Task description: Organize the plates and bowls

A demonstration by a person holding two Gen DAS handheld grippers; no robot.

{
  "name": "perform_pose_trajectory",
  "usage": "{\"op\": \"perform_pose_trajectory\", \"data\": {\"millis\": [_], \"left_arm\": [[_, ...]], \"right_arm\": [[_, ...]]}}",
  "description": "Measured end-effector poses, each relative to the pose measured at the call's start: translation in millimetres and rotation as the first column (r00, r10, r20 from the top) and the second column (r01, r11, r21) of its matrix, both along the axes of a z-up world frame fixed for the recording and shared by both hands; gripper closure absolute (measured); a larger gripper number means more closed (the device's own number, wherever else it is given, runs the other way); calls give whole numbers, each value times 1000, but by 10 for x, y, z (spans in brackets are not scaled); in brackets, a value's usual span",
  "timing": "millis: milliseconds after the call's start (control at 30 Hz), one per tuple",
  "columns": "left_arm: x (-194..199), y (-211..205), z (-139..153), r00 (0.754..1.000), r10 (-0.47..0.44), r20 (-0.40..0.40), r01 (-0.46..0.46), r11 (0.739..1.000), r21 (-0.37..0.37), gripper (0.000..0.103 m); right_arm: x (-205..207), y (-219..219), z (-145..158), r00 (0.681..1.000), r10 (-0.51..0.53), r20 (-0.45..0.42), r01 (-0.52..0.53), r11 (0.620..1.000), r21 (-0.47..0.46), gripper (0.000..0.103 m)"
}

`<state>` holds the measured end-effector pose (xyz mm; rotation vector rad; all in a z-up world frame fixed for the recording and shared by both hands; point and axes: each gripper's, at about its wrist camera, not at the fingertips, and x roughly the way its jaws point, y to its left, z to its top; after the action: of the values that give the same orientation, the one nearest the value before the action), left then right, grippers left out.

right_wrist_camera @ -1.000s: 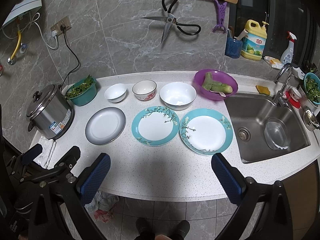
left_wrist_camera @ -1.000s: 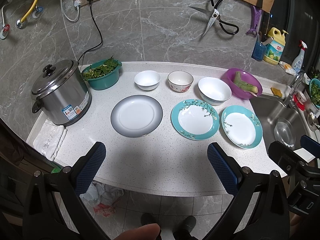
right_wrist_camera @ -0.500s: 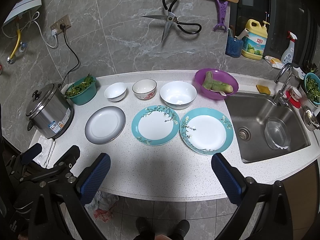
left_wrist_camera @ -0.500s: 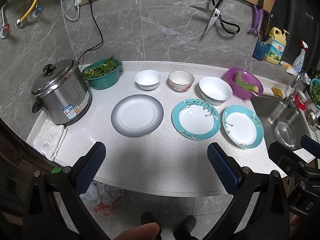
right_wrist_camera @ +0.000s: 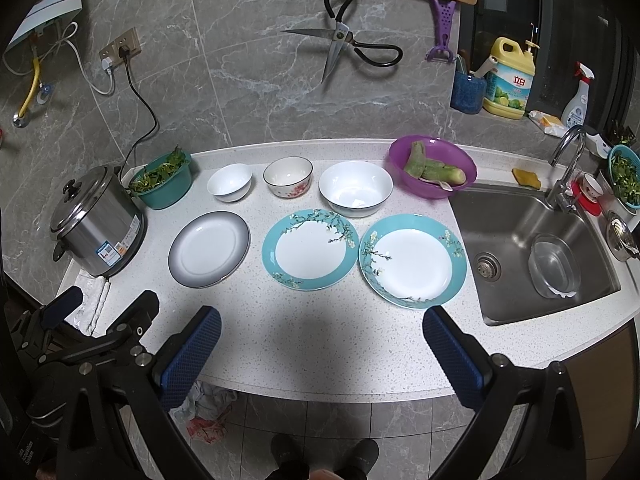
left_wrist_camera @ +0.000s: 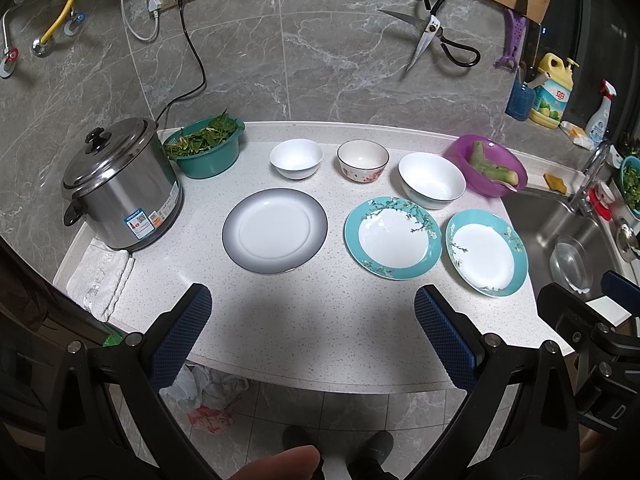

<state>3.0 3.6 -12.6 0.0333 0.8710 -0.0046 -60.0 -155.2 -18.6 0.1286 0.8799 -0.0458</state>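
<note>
On the white counter lie a grey-rimmed plate (left_wrist_camera: 275, 231), a teal floral plate (left_wrist_camera: 393, 237) and a second teal plate (left_wrist_camera: 486, 257) in a front row. Behind them stand a small white bowl (left_wrist_camera: 296, 158), a flower-patterned bowl (left_wrist_camera: 363, 160) and a large white bowl (left_wrist_camera: 432, 185). The same plates (right_wrist_camera: 209, 248) (right_wrist_camera: 310, 249) (right_wrist_camera: 412, 261) and bowls (right_wrist_camera: 229, 181) (right_wrist_camera: 288, 177) (right_wrist_camera: 355, 188) show in the right wrist view. My left gripper (left_wrist_camera: 312, 328) and right gripper (right_wrist_camera: 320, 344) are both open and empty, above the counter's front edge.
A steel rice cooker (left_wrist_camera: 120, 184) and a teal basket of greens (left_wrist_camera: 206, 146) stand at the left, with a folded cloth (left_wrist_camera: 100, 276) by the edge. A purple bowl with vegetable (right_wrist_camera: 432, 166) sits beside the sink (right_wrist_camera: 532, 248) at the right. Scissors (right_wrist_camera: 344, 48) hang on the wall.
Both views have drifted very slightly; the dishes have not moved and both grippers stay open.
</note>
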Motion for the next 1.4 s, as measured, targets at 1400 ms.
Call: {"op": "perform_pose_trajectory", "data": {"millis": [1400], "left_arm": [[72,696,-1019,988,-9,-156,7,1000,-11,0]], "right_arm": [[-10,-65,-759,998,59,-33,-39,906,422,0]]}}
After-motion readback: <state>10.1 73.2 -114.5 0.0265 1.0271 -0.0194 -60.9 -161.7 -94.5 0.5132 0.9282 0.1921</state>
